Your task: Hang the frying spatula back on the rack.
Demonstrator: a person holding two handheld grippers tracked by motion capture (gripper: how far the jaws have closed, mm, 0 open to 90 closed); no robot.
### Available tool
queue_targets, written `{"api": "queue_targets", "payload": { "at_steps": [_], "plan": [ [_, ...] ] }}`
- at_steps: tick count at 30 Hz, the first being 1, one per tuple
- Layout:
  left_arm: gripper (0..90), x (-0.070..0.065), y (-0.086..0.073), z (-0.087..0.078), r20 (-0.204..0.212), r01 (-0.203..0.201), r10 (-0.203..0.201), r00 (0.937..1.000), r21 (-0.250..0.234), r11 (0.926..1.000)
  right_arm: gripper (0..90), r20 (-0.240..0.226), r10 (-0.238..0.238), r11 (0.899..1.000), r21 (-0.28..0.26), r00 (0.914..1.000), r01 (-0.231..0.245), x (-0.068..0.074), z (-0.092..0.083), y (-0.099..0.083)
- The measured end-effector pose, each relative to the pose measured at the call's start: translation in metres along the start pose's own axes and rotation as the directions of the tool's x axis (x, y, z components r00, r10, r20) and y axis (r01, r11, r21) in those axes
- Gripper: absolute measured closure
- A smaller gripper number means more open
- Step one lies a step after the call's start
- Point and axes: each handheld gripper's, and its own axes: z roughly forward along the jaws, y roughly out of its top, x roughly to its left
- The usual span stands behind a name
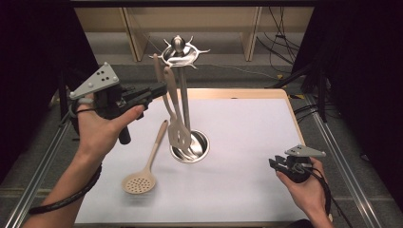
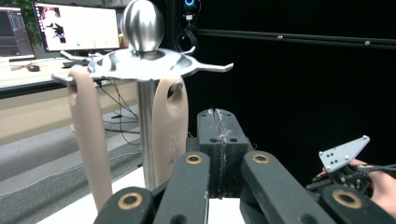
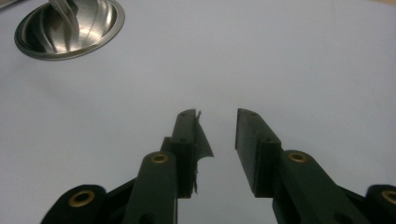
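The beige slotted spoon (image 1: 142,171) lies flat on the table (image 1: 247,142), light, stiff and smooth (best pinched mid-handle), while the left hand-held gripper (image 1: 160,89) is squeezed together empty and the right hand-held gripper (image 1: 274,164) stands apart.

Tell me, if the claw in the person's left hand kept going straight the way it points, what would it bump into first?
Most likely the beige utensil handles hanging from the steel rack. The left claw, shut and empty, aims just beside them, though depth is hard to judge.
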Motion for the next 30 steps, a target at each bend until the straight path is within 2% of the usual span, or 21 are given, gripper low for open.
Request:
{"api": "queue_targets", "payload": {
  "at_steps": [5, 7, 8, 9, 11, 12, 13, 14, 17, 18, 20, 21, 22, 23, 24, 30],
  "plan": [
    [89.4, 0.0, 0.003, 0.006, -0.006, -0.006, 0.006, 1.0, -0.004, 1.0, 69.5, -0.006, 0.001, 1.0, 0.003, 1.0, -0.001, 0.001, 0.0, 0.0],
    [89.4, 0.0, 0.005, 0.009, -0.008, -0.004, 0.003, 1.0, -0.014, 0.9999, 69.4, -0.006, 0.039, 0.999, 0.018, 0.9992, -0.039, 0.004, -0.001, 0.001],
    [89.4, 0.0, 0.006, 0.009, -0.009, -0.01, 0.01, 0.9999, -0.011, 0.9999, 69.4, 0.0, 0.005, 1.0, 0.002, 1.0, -0.005, 0.002, -0.001, 0.001],
    [89.4, 0.0, 0.007, 0.01, -0.009, -0.004, 0.004, 0.9999, -0.018, 0.9998, 69.5, -0.002, 0.03, 0.999, 0.01, 0.9995, -0.03, 0.004, -0.001, 0.001],
    [89.4, -0.001, 0.009, 0.011, -0.016, -0.015, 0.015, 0.9998, -0.021, 0.9997, 69.5, -0.003, -0.005, 1.0, -0.001, 1.0, 0.005, 0.002, -0.001, 0.001],
    [89.4, -0.001, 0.01, 0.012, -0.018, -0.014, 0.014, 0.9997, -0.024, 0.9996, 69.5, -0.006, 0.033, 0.999, 0.018, 0.9994, -0.033, 0.004, -0.002, 0.001],
    [89.4, 0.0, 0.011, 0.012, -0.02, -0.016, 0.015, 0.9997, -0.023, 0.9996, 69.6, -0.01, 0.036, 0.999, 0.015, 0.9993, -0.036, 0.004, -0.001, 0.0],
    [89.4, 0.0, 0.011, 0.013, -0.022, -0.018, 0.017, 0.9996, -0.023, 0.9996, 69.6, -0.018, 0.009, 1.0, 0.01, 0.9998, -0.009, 0.001, 0.0, 0.0],
    [89.4, 0.001, 0.013, 0.015, -0.029, -0.019, 0.018, 0.9994, -0.022, 0.9996, 69.5, -0.016, -0.013, 1.0, -0.005, 0.9998, 0.013, 0.0, 0.001, 0.001],
    [89.4, 0.001, 0.013, 0.015, -0.031, -0.021, 0.02, 0.9993, -0.022, 0.9995, 69.5, -0.014, 0.018, 1.0, 0.007, 0.9997, -0.018, 0.003, 0.0, 0.001],
    [89.4, 0.001, 0.014, 0.016, -0.038, -0.022, 0.022, 0.999, -0.024, 0.9995, 69.6, -0.002, -0.021, 1.0, -0.006, 0.9998, 0.021, 0.0, 0.0, 0.001],
    [89.4, 0.002, 0.014, 0.017, -0.044, -0.028, 0.027, 0.9987, -0.019, 0.9994, 69.6, -0.009, 0.02, 1.0, 0.008, 0.9998, -0.02, 0.003, -0.001, 0.001],
    [89.4, 0.003, 0.014, 0.017, -0.044, -0.025, 0.024, 0.9987, -0.02, 0.9995, 69.5, -0.01, 0.004, 1.0, 0.007, 0.9999, -0.004, 0.001, 0.0, 0.001],
    [89.4, 0.003, 0.013, 0.017, -0.043, -0.023, 0.022, 0.9988, -0.019, 0.9995, 69.5, -0.013, 0.031, 0.999, 0.019, 0.9994, -0.031, 0.003, -0.001, 0.0],
    [89.4, 0.003, 0.013, 0.018, -0.044, -0.023, 0.022, 0.9988, -0.019, 0.9996, 69.5, 0.002, -0.009, 1.0, 0.006, 1.0, 0.009, 0.0, 0.0, 0.0],
    [89.5, 0.003, 0.014, 0.018, -0.047, -0.028, 0.027, 0.9985, -0.015, 0.9995, 69.5, -0.001, -0.008, 1.0, 0.005, 1.0, 0.008, 0.0, 0.0, 0.001]
  ]
}}
